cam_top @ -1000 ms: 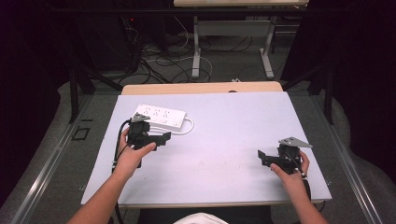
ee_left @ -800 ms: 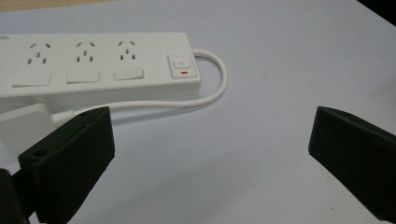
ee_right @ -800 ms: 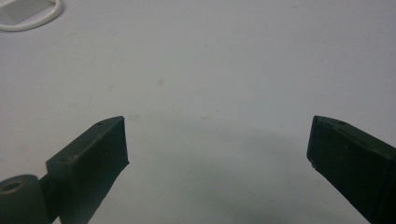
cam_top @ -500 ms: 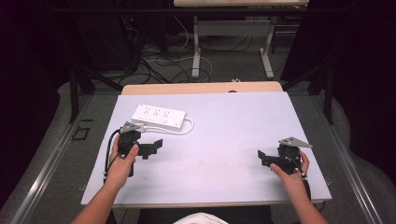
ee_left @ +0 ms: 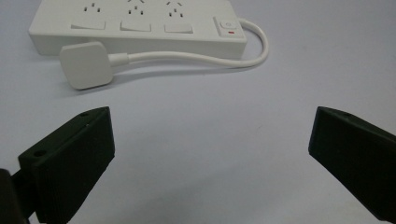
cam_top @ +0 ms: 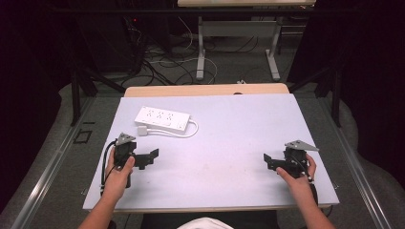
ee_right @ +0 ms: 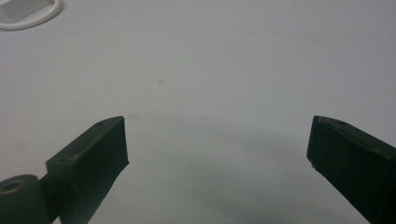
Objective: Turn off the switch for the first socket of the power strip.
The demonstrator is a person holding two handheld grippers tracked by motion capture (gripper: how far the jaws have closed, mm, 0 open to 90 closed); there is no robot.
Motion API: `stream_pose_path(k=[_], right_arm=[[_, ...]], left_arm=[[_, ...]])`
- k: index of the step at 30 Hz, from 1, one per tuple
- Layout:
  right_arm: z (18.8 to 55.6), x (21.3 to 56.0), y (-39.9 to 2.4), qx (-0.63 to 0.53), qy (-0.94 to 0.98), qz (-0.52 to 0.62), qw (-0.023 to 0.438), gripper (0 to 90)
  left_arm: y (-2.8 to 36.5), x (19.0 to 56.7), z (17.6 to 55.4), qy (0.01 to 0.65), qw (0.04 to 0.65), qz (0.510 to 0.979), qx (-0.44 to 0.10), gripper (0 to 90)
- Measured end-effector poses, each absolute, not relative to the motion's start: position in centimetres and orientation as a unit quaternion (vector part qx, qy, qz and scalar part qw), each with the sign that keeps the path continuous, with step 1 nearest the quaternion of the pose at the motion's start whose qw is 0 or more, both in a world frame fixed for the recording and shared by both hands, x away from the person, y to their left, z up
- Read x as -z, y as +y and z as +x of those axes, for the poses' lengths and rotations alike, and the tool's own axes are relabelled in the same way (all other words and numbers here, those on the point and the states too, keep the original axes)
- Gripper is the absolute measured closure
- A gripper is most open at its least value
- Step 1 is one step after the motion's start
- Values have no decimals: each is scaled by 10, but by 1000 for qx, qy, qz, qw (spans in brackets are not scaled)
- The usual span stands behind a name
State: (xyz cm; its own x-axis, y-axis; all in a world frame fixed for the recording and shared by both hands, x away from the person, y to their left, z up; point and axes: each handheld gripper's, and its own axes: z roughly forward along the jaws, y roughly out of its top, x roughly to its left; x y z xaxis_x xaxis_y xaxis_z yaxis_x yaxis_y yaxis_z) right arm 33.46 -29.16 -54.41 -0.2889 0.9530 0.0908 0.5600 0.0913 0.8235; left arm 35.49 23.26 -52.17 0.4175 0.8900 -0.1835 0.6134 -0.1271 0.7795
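A white power strip point(cam_top: 162, 119) lies flat on the white table's far left part, and its cord point(cam_top: 188, 131) loops back to a white plug point(cam_top: 142, 130) lying beside it. My left gripper point(cam_top: 149, 157) is held low over the table, just nearer than the strip, open and empty. Through the left gripper view, the strip point(ee_left: 135, 23) and plug point(ee_left: 85, 64) lie ahead of the wide-apart jaws of the left gripper point(ee_left: 210, 154). My right gripper point(cam_top: 270, 162) is at the near right, open over bare table point(ee_right: 217, 158), holding nothing.
The table top point(cam_top: 239, 124) is a pale sheet with a wooden edge point(cam_top: 205, 89) at the far side. Beyond it stand desk legs point(cam_top: 200, 52) and floor cables point(cam_top: 162, 62). A bit of the cord loop point(ee_right: 32, 16) appears at the right gripper view's top left.
My left gripper has drawn back toward the near left, away from the power strip. The right gripper has stayed where it was.
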Motion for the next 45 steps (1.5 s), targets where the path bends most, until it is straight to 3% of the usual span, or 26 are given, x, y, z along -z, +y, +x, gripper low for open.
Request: stream_pose_path(k=[14, 45], right_arm=[[335, 544, -292, -399, 697, 542, 246, 46], [336, 545, -293, -398, 700, 539, 246, 46]], left_arm=[[247, 538, 353, 545, 416, 710, -162, 3], [259, 551, 359, 566, 384, 711, -166, 7]])
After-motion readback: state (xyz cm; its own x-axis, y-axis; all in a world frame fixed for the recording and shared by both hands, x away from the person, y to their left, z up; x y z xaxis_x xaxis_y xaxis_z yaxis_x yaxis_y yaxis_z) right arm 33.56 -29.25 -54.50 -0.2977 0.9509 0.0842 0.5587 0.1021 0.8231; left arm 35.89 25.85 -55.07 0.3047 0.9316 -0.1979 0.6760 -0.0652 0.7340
